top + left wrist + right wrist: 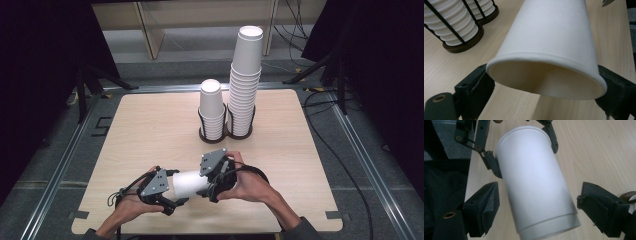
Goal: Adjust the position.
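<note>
Cup [549, 45]: lying on its side above the table's near edge, rim end facing the left gripper, base end pointing at the right gripper.

Left gripper [159, 189]: clamping the cup at the rim, one pad on each side; rim bending slightly oval under the squeeze, as seen in the left gripper view.

Right gripper [216, 176]: jaws standing wide to either side of the cup's base end, pads clear of the wall on both sides in the right gripper view; not yet gripping.

Table [150, 130]: light wood, bearing the rest.

Holder [220, 136]: dark, two-ringed, wire-sided, sitting well beyond the grippers at mid-table.

Short stack [211, 107]: nested cups, filling the holder's left ring.

Tall stack [245, 82]: nested cups, filling the right ring, just beside the short one.

Risks, as judged:
- rim creasing or folding, from the left pads pressing harder on thin paper;
- cup slipping out and rolling off the near edge, from the left grip loosening before the right one closes;
- base denting, from the right pads closing off-centre or too hard on it.
</note>
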The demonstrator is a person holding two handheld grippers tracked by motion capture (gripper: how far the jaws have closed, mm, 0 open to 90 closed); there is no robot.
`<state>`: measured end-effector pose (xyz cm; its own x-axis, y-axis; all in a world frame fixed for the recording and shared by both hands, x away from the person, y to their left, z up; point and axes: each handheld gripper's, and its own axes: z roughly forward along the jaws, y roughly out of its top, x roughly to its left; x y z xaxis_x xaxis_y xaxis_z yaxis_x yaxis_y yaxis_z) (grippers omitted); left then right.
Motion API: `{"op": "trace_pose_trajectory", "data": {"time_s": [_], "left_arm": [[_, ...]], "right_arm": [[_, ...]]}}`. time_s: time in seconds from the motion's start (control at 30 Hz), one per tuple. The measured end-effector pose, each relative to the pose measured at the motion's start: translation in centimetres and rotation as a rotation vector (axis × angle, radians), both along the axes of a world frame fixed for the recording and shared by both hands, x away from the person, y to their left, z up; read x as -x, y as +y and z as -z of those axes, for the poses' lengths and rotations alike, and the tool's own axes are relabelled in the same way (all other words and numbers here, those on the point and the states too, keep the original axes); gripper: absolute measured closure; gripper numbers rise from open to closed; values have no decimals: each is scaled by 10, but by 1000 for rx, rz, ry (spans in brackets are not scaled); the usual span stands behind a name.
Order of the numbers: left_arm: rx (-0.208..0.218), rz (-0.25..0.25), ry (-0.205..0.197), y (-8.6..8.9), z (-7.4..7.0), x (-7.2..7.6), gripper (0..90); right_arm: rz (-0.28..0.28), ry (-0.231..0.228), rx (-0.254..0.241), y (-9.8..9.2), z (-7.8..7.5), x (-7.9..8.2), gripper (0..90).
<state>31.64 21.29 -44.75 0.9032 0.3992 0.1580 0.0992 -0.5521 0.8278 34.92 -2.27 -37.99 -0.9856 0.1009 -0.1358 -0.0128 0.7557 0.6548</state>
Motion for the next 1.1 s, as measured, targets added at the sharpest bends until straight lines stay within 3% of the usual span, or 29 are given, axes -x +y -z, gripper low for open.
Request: {"op": "trace_pose_trajectory", "data": {"time_s": [0.07, 0.1, 0.23, 0.53, 0.57, 0.63, 0.67, 0.83, 1.03, 1.1], "left_arm": [[-3, 8, 0, -1, -1, 1, 103], [-21, 15, 7, 0, -2, 1, 103], [-11, 17, 2, -1, -4, 3, 103], [-31, 48, 9, -3, -6, 4, 103], [-35, 51, 10, -3, -6, 4, 103], [-43, 53, 9, -3, -6, 4, 103], [-44, 58, 11, -3, -6, 4, 103], [-37, 74, 30, -4, -5, 5, 103], [-30, 81, 21, -3, -6, 6, 102], [-17, 88, 22, -1, -6, 5, 104]], "right_arm": [[-15, -31, 35, 3, 4, 1, 170], [-15, -31, 35, 3, 4, 1, 170], [-44, -16, 73, 8, 10, 4, 163], [-96, -52, 143, 16, 21, 5, 164], [-90, -38, 149, 17, 23, 6, 166], [-105, -65, 161, 18, 24, 5, 166], [-115, -52, 173, 20, 27, 6, 169], [-121, -74, 189, 20, 29, 6, 202], [-164, -73, 202, 19, 32, 6, 228], [-172, -111, 204, 18, 32, 4, 231]]}}
